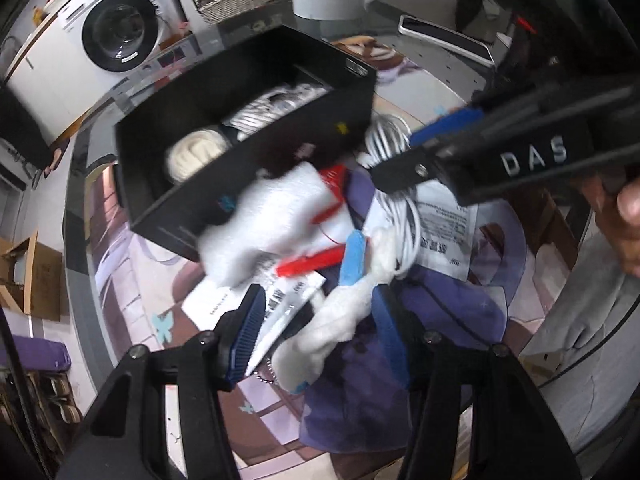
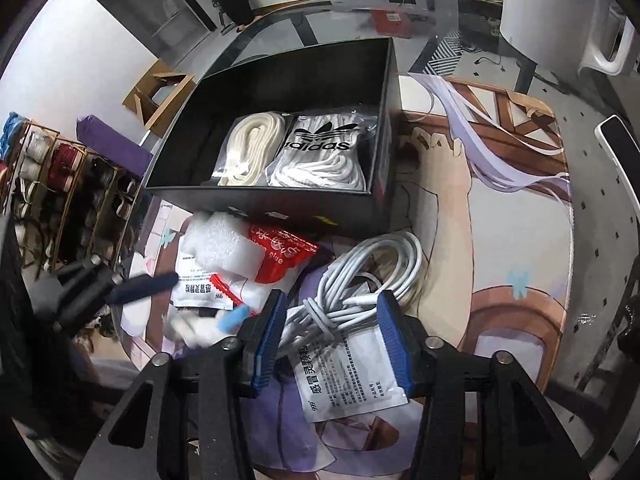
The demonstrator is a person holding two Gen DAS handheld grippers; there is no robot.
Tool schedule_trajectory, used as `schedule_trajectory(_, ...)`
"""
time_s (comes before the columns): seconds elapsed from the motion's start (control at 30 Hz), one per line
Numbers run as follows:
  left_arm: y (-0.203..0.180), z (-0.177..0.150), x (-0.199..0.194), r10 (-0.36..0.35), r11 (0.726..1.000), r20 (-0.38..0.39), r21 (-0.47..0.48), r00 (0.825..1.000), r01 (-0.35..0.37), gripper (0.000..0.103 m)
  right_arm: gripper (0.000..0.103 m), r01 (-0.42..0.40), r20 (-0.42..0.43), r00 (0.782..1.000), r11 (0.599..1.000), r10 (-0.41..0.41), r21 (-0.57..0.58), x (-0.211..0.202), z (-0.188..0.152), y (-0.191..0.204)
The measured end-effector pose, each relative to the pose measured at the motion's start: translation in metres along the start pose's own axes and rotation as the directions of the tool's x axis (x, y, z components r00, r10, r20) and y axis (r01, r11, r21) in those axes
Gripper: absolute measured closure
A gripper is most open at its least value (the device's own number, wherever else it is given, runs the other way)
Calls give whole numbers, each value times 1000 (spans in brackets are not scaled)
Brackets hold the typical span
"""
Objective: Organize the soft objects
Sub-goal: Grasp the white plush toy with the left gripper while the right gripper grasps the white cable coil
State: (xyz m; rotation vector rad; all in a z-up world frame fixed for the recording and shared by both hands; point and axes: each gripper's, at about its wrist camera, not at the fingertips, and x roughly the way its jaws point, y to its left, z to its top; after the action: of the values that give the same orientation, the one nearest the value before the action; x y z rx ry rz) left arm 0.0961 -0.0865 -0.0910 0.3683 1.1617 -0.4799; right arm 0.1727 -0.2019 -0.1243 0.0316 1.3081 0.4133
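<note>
A glass-topped desk [image 2: 592, 168] is being covered over most of its middle by a printed illustrated mat [image 2: 500, 216]. A black open box [image 2: 376, 200] is being carried on the mat toward the desk's far edge, and two clear bags are lying side by side inside it: a bag of cream laces [image 2: 250, 148] and, touching it, a bag of white laces [image 2: 320, 156] printed with a black logo.

Just outside the box's near wall, a loose heap is lying on the mat. A coiled white cable [image 2: 372, 276] is resting at the heap's right, partly over a white medicine sachet [image 2: 348, 376]. To the left, a white foam block [image 2: 224, 244] is lying against a red and white glue packet [image 2: 276, 256], with another white sachet [image 2: 196, 288] under them. A white fluffy piece with a blue tip [image 1: 344, 312] is lying nearest the desk's near edge.

The right gripper [image 2: 330, 344] is being held pointing down over the cable, its blue pads [image 2: 394, 332] set moderately apart on either side of the coil; whether they are pressing on it cannot be told. The left gripper [image 1: 316, 344] is being held over the fluffy piece, fingers partly apart, and no contact is being shown.
</note>
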Motion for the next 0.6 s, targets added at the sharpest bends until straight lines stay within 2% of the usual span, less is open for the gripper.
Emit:
schedule_trajectory(0.1,-8,0,5,4,1000,-14,21,1000,-4,47,52,31,-1,1000,999,-31,-30,3,0,3)
schedule_trajectory(0.23,-14,0,12,3,1000,-33,27,999,-2,47,45,64,-23,998,996,-65,-56,7,-2,6)
schedule_trajectory(0.4,-19,-2,22,15,999,-54,42,998,-13,47,43,49,-26,998,998,-50,-31,10,-1,-3)
schedule_trajectory(0.5,-24,-2,27,40,998,-63,58,997,-36,47,37,30,-57,998,1000,-31,-7,24,2,-6)
schedule_trajectory(0.6,-25,-3,32,44,998,-73,56,996,-40,48,36,77,-32,996,995,-79,-71,26,2,5)
